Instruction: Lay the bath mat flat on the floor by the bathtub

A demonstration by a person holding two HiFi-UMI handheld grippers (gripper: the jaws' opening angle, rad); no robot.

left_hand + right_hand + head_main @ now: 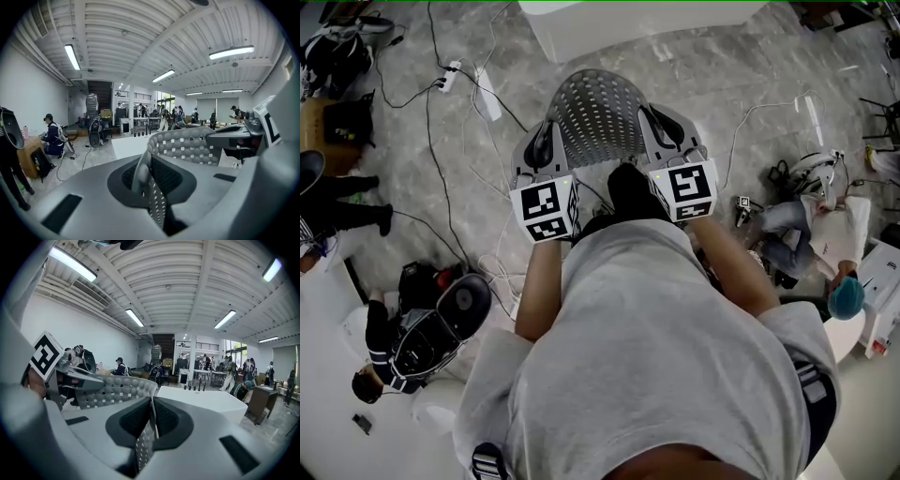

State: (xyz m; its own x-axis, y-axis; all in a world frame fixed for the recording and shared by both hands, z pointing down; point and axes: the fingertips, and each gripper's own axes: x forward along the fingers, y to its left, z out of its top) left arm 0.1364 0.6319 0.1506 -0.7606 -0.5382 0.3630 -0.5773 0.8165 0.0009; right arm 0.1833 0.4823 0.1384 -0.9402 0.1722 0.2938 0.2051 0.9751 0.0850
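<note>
I hold a grey bath mat [600, 108] full of small holes up off the marble floor, bowed between both grippers. My left gripper [546, 136] is shut on the mat's left edge, and my right gripper [660, 124] is shut on its right edge. In the left gripper view the mat [187, 143] is pinched in the left gripper [147, 180] and arches toward the right gripper [243, 136]. In the right gripper view the mat [117, 392] runs from the right gripper [151, 416] to the left gripper [70, 376]. The white bathtub [637, 23] stands just beyond the mat.
Black and white cables and a power strip [450, 75] lie on the floor left of the mat. A crouched person with a backpack [412, 328] is at lower left. Another person in a teal cap [844, 298] sits at right among gear. A brown box [323, 131] is far left.
</note>
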